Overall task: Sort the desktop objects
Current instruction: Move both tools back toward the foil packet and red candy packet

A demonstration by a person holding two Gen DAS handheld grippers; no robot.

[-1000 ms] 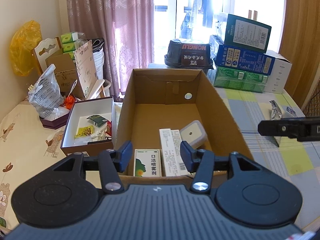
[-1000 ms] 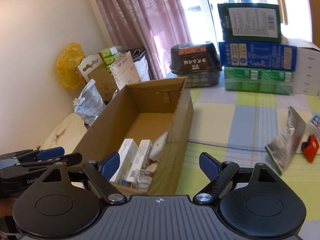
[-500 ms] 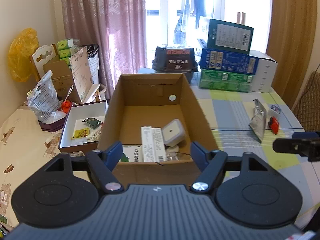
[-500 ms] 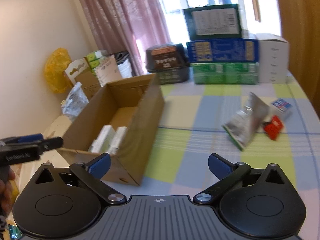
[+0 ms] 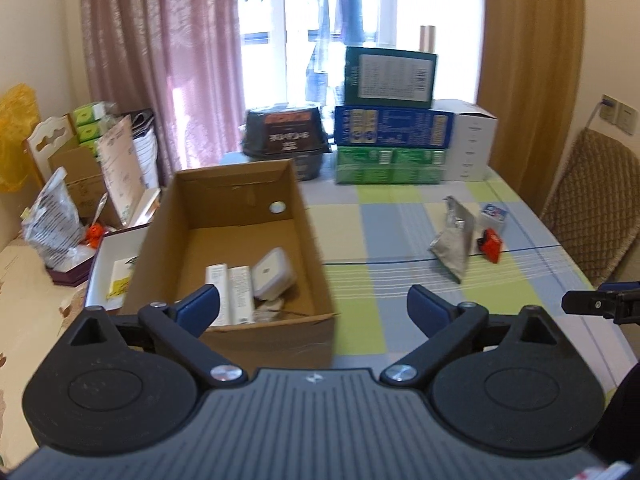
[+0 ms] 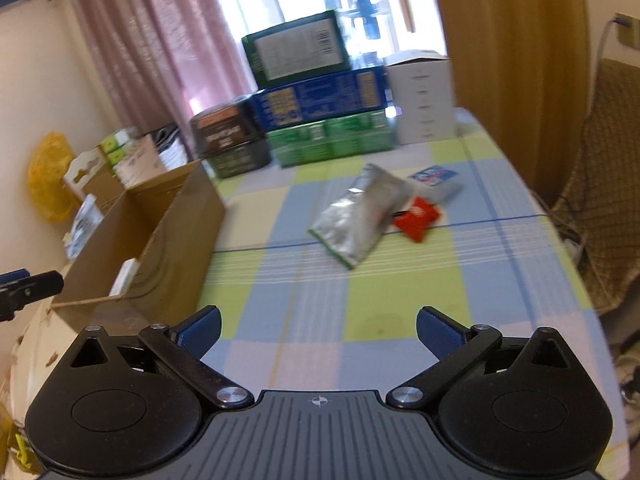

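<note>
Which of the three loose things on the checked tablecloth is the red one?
The small red packet, lying between the silver foil pouch and the blue and white box; neither of those is red.

I log a checked tablecloth table (image 6: 400, 320): cardboard box (image 6: 176, 216) at left; right of it, foil pouch (image 6: 360, 212), red packet (image 6: 416, 218), possibly a small carton (image 6: 436, 180).

Cream walls (image 5: 44, 40). Pink patterned curtain (image 5: 168, 64) left of bright, overexposed window (image 5: 360, 8); tan curtain (image 5: 532, 64) to its right. Checked tablecloth (image 5: 400, 240) in green, blue and white. Quilted brown chair (image 5: 592, 208) beside table. Wall socket (image 5: 618, 114) above chair.
</note>
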